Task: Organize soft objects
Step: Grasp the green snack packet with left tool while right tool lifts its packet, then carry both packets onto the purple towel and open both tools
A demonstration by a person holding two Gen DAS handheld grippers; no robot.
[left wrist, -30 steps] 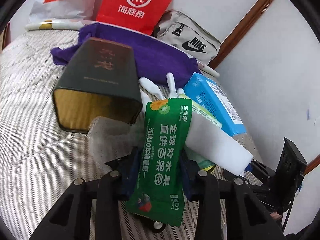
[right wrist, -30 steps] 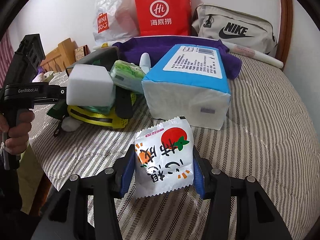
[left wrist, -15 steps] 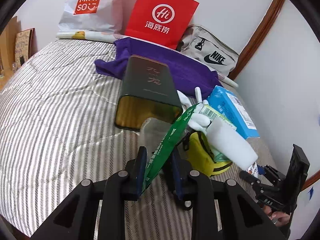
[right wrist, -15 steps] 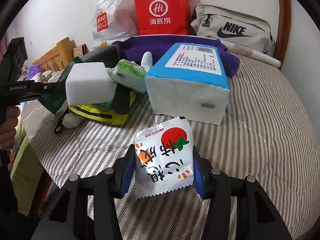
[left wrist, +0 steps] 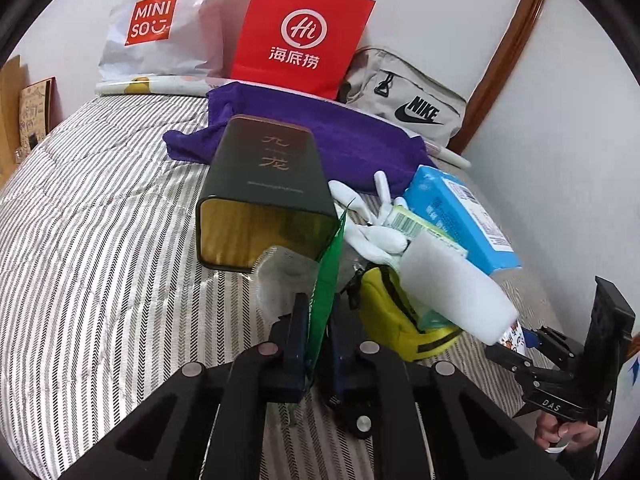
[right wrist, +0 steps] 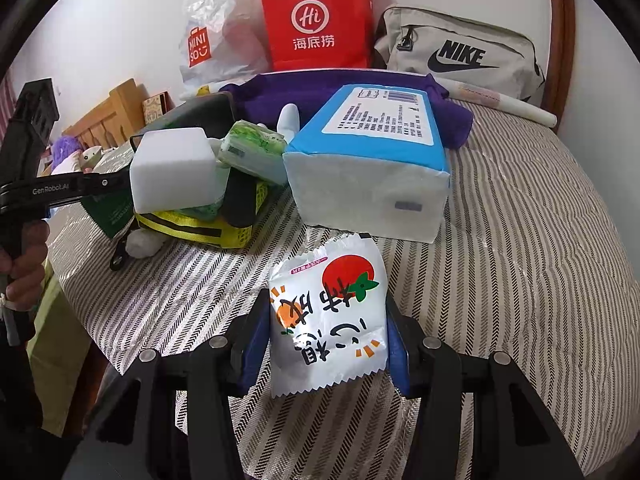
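Observation:
My left gripper (left wrist: 318,312) is shut on a green snack packet (left wrist: 326,276), held edge-on above the striped bed. My right gripper (right wrist: 326,320) is shut on a white snack packet (right wrist: 328,312) with a red tomato print. Ahead lies a pile: a white foam block (left wrist: 452,296) (right wrist: 172,170), a yellow pouch (left wrist: 392,316) (right wrist: 192,228), a green tissue pack (right wrist: 254,150), a white plush toy (left wrist: 372,228) and a blue tissue pack (left wrist: 460,216) (right wrist: 372,160). The left gripper also shows in the right wrist view (right wrist: 100,184), at the left.
A dark green tin box (left wrist: 264,192) lies on its side by the pile. A purple cloth (left wrist: 320,140), a red paper bag (left wrist: 300,36), a Miniso bag (left wrist: 160,28) and a grey Nike bag (left wrist: 408,100) sit at the back by the wall. The bed's edge (right wrist: 100,344) is at the left.
My left gripper pulled back and up from the pile with the green packet, which turned from flat to edge-on. The right gripper and its packet stayed still.

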